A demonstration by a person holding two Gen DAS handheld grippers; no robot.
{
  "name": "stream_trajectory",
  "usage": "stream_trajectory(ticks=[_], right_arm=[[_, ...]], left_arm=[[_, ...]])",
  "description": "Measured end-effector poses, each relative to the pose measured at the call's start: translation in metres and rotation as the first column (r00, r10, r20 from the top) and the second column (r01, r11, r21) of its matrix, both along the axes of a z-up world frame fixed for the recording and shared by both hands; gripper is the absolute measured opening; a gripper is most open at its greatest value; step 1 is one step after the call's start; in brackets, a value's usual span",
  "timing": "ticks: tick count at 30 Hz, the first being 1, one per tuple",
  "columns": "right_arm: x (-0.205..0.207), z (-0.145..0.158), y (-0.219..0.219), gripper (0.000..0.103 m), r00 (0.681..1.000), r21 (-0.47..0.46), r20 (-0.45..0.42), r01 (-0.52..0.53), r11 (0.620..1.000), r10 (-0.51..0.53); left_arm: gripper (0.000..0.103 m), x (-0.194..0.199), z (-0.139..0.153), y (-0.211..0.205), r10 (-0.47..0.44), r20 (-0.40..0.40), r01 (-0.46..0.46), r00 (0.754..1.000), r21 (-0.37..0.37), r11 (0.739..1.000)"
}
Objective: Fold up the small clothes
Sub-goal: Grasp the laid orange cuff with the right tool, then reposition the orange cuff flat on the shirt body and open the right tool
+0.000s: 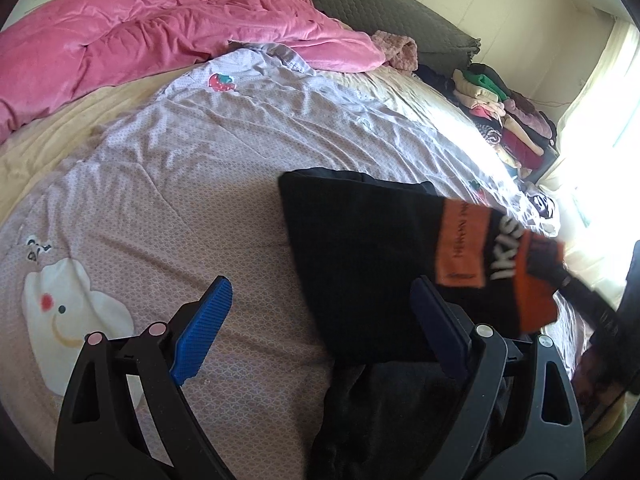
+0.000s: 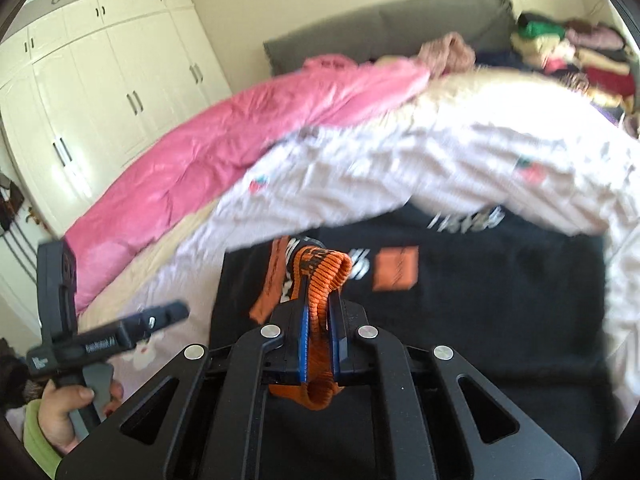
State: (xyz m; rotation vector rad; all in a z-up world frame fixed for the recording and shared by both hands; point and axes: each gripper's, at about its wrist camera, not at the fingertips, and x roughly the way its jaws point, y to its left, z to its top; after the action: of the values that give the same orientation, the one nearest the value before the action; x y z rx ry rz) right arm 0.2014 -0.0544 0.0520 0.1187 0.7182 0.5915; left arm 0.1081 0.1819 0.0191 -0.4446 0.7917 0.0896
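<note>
Gripping the orange cuff (image 2: 320, 280), the right gripper (image 2: 319, 320) stands clamped shut on it.
Left gripper (image 1: 320, 320) gapes empty; black garment (image 2: 480, 300) stretches rightward, pink quilt (image 2: 240, 140) beyond.

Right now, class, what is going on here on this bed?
A person is folding a black garment with orange trim on a bed covered by a lilac sheet. The right gripper has its fingers shut on the garment's orange ribbed cuff, lifting it off the black fabric. The left gripper is open, its fingers holding nothing, just beside the garment. A pink duvet lies bunched behind.
</note>
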Motion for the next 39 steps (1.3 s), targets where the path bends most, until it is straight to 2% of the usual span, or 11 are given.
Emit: stream_trajectory(ticks=[5, 12, 17, 28, 35, 39], right_arm=[[0.011, 0.018, -0.037, 0.007, 0.991, -0.043, 0.087, 0.109, 0.993, -0.105], [0.026, 0.016, -0.081, 0.007, 0.964, -0.09, 0.129, 0.244, 0.966, -0.231], [0.037, 0.002, -0.105, 0.006, 0.954, -0.093, 0.1, 0.293, 0.952, -0.284], [0.047, -0.02, -0.12, 0.006, 0.94, -0.133, 0.074, 0.34, 0.931, -0.333], [0.054, -0.029, -0.131, 0.006, 0.929, -0.152, 0.061, 0.37, 0.916, -0.365], [0.055, -0.032, -0.134, 0.006, 0.928, -0.155, 0.052, 0.373, 0.915, -0.37]], left_arm=[[0.084, 0.0, 0.002, -0.007, -0.015, 0.003, 0.015, 1.0, 0.013, 1.0], [0.084, 0.002, 0.004, -0.012, -0.026, 0.0, 0.026, 1.0, 0.026, 0.999], [0.084, 0.005, 0.003, -0.021, -0.043, -0.01, 0.043, 0.999, 0.039, 0.998], [0.084, 0.024, 0.004, -0.053, -0.101, -0.022, 0.102, 0.995, 0.088, 0.991], [0.084, 0.053, 0.011, -0.088, -0.178, -0.015, 0.178, 0.984, 0.143, 0.974], [0.084, 0.07, 0.005, -0.103, -0.207, -0.043, 0.211, 0.977, 0.176, 0.962]])
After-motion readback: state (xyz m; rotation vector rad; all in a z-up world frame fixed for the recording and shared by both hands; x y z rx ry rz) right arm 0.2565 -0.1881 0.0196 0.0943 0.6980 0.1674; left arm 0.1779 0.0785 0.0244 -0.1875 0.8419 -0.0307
